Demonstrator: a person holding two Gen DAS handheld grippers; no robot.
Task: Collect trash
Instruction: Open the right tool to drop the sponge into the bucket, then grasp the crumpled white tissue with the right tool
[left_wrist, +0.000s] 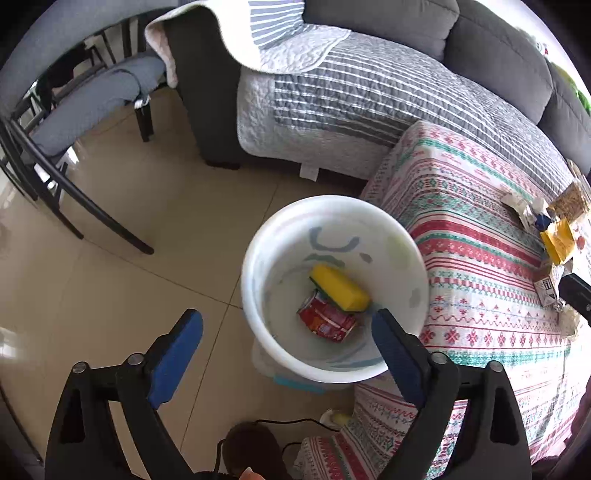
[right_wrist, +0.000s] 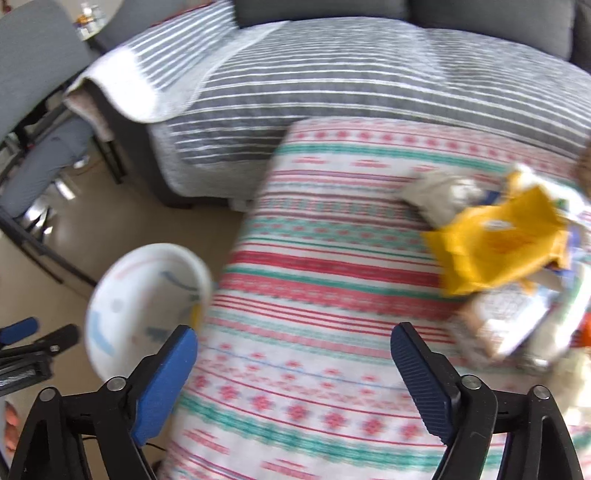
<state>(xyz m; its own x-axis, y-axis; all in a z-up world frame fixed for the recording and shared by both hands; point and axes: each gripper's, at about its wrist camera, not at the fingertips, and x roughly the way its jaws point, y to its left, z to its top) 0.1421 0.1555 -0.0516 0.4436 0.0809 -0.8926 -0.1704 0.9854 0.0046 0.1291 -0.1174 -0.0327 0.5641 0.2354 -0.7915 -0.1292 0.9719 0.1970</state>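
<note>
Grey sofa (left_wrist: 498, 48) across the back, its seat under a grey-and-white striped quilt (left_wrist: 369, 92); tan tile floor (left_wrist: 166, 221) in front, chair (left_wrist: 85, 103) with a padded grey seat at far left. Low table beside the sofa, covered by a red, green and white patterned cloth (left_wrist: 480, 332). White plastic bin (left_wrist: 255, 254) stands on the floor against the table's left edge; inside it a yellow sponge (left_wrist: 340, 288) lies on top of a crumpled red wrapper (left_wrist: 325, 321). Remaining trash sits in a cluster at the table's far right: a yellow packet (right_wrist: 498, 243), a greyish crumpled paper (right_wrist: 439, 195) just behind it, a white printed carton (right_wrist: 517, 321) just in front, touching or overlapping; the right wrist view is motion-blurred, so finer detail is not readable. Left gripper (left_wrist: 288, 332) is angled down over the bin from above, its right finger across the near rim, its left finger over bare floor, jaws spread wide with nothing between them. Right gripper (right_wrist: 295, 350) is over the cloth, pointing toward the sofa, the trash cluster ahead and to its right, the bin low to its left; jaws likewise wide apart and empty. The left gripper's blue fingertip (right_wrist: 18, 328) shows at the left edge of the right wrist view.
</note>
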